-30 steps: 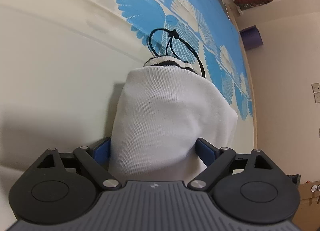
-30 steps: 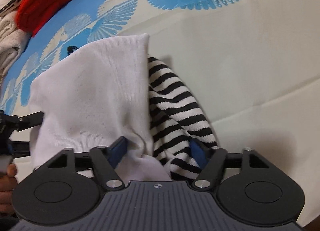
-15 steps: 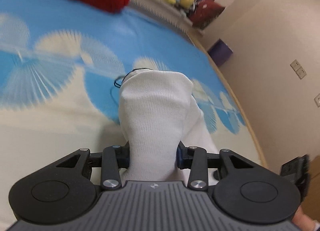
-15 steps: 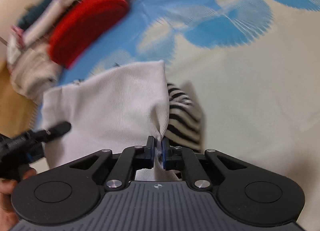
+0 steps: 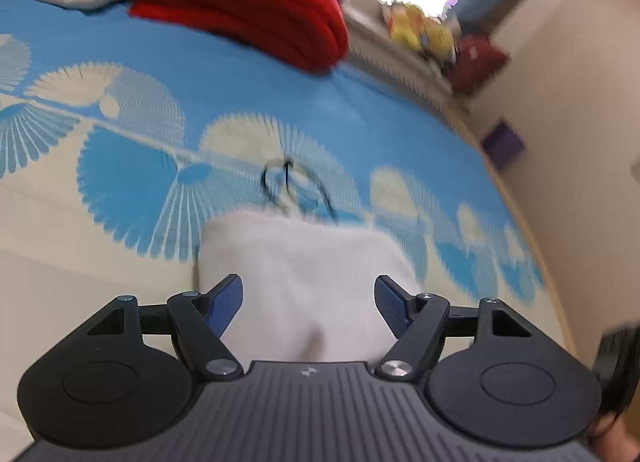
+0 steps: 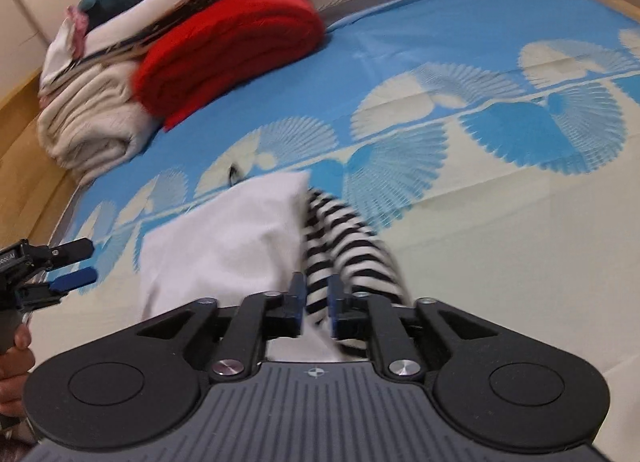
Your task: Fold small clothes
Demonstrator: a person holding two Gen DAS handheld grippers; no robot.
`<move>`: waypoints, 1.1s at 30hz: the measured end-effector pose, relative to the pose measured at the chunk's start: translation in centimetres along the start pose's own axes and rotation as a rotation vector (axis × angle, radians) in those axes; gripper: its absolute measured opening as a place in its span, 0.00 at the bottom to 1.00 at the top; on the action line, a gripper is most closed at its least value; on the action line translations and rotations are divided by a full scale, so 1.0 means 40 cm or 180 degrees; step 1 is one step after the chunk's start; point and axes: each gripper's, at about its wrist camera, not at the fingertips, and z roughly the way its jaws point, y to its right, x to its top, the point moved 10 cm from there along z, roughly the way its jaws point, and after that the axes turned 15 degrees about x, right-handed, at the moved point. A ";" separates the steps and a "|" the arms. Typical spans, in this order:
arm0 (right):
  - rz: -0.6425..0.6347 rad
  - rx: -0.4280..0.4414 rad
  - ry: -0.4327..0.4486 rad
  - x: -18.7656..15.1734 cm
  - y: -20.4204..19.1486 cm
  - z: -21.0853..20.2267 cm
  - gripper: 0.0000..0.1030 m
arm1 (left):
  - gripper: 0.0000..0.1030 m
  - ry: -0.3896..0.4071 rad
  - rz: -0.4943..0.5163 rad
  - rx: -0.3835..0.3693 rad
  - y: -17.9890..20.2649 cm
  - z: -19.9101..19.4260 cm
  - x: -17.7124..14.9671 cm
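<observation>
A white knit garment (image 5: 312, 270) lies folded on the bed sheet, over a black-and-white striped piece (image 6: 340, 246) that sticks out at its right side. My left gripper (image 5: 308, 298) hovers above the white garment's near edge. Its jaws are opening wide and its pads touch no cloth. In the right wrist view the white garment (image 6: 224, 238) lies left of centre, with the left gripper (image 6: 74, 264) at the far left. My right gripper (image 6: 317, 298) stands over the striped piece, jaws opening from a narrow gap. Striped cloth shows through that gap, and the pads do not press it.
A folded red knit (image 6: 232, 50) and a stack of beige and white clothes (image 6: 88, 122) lie at the far side of the blue and cream sheet (image 6: 480, 222). A thin black cord loop (image 5: 288, 182) lies just beyond the white garment. A wooden bed edge runs on the left.
Half a second ago both grippers were shut on the garment's edge. Both have since let go, opened and pulled up and back, and the white garment lies flatter on the sheet.
</observation>
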 end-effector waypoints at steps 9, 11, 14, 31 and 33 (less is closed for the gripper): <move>-0.0103 -0.0270 -0.0954 -0.164 0.005 0.068 0.41 | 0.76 -0.0618 0.0621 0.0321 -0.022 0.041 -0.194; -0.0135 -0.0238 -0.0996 -0.176 0.000 0.065 0.19 | 0.76 -0.0683 0.0594 0.0386 -0.034 0.056 -0.207; -0.0146 -0.0139 -0.0949 -0.176 -0.012 0.038 0.02 | 0.76 -0.0668 0.0548 0.0463 -0.035 0.068 -0.197; -0.0151 -0.0262 -0.1032 -0.179 0.004 -0.042 0.09 | 0.87 -0.0631 0.0652 0.0534 -0.015 0.071 -0.168; -0.0314 -0.0233 -0.0784 -0.137 -0.023 -0.047 0.12 | 0.87 -0.0659 0.0708 0.0496 -0.024 0.045 -0.177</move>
